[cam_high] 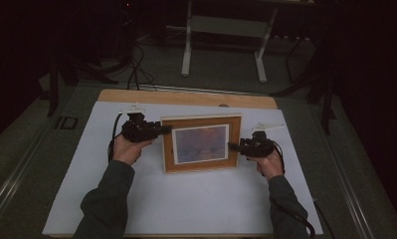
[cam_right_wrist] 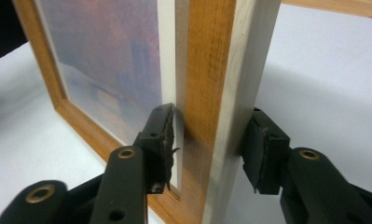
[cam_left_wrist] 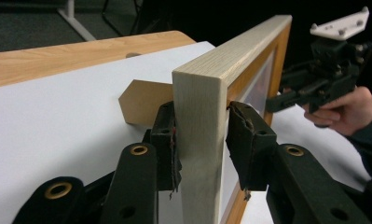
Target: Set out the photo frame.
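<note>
Picture frame [cam_high: 201, 144] upright, mid-sheet [cam_high: 186, 204], on table [cam_high: 186, 97]; left gripper [cam_high: 162, 130] at its left edge, right gripper [cam_high: 232, 146] at its right; stand [cam_high: 223, 27] behind.

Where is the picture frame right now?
In the high view the picture frame stands upright at the middle of the white sheet, between the left gripper and the right gripper.
</note>
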`<state>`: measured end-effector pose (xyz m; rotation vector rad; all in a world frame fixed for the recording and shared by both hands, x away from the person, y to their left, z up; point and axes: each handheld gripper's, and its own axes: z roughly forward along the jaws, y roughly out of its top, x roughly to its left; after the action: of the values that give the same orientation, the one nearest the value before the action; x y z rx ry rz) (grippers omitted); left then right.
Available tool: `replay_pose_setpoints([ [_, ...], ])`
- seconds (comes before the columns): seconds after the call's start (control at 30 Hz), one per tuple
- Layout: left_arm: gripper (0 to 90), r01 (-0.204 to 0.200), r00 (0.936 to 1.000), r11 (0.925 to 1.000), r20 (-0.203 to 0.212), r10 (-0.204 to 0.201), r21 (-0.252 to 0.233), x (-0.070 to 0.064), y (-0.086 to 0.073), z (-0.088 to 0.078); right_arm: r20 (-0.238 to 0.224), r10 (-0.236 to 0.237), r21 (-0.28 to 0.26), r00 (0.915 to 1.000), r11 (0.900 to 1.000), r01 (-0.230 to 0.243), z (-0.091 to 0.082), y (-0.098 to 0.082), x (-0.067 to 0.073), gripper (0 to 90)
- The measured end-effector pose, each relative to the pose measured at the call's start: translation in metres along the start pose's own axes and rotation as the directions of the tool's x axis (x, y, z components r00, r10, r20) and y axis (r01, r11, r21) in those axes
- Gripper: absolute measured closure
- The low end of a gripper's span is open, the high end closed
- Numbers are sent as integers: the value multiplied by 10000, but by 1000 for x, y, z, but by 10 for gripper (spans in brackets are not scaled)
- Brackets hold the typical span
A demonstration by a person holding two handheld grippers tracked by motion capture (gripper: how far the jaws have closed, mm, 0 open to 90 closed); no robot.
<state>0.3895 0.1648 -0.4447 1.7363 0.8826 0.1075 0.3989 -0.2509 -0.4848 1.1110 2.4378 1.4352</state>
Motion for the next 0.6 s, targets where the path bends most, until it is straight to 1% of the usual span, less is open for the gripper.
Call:
replay_pose_setpoints([
  [0.1, 636, 6, 10000, 10000, 90, -6, -39, 2, 0, 2, 75, -9, -82, 10000, 10000, 9, -3, -5, 5, 591],
  [0.13, 634, 15, 9999, 10000, 127, -14, -48, 2, 0, 2, 145, 46, -136, 9999, 9999, -44, -4, -7, 7, 593],
  [0.17, 632, 8, 9999, 10000, 166, -7, -59, 2, 0, 3, 210, 2, -168, 9998, 9999, 1, -5, -8, 9, 595],
  [0.27, 628, -26, 9996, 10000, 295, 28, -72, 2, 1, 4, 290, -37, -164, 9996, 9999, 41, -9, -12, 13, 606],
  [0.37, 625, -66, 9994, 10000, 328, 67, -57, 1, 1, 4, 327, -70, -161, 9994, 9998, 75, -12, -14, 15, 612],
  [0.47, 621, -18, 9994, 10000, 351, 20, -37, 0, 1, 4, 361, -145, -87, 9992, 9999, 149, -14, -14, 17, 614],
  [0.6, 615, 146, 9991, 9999, 395, -149, 65, -1, 1, 3, 380, -173, -40, 9991, 9998, 175, -15, -15, 18, 612],
])
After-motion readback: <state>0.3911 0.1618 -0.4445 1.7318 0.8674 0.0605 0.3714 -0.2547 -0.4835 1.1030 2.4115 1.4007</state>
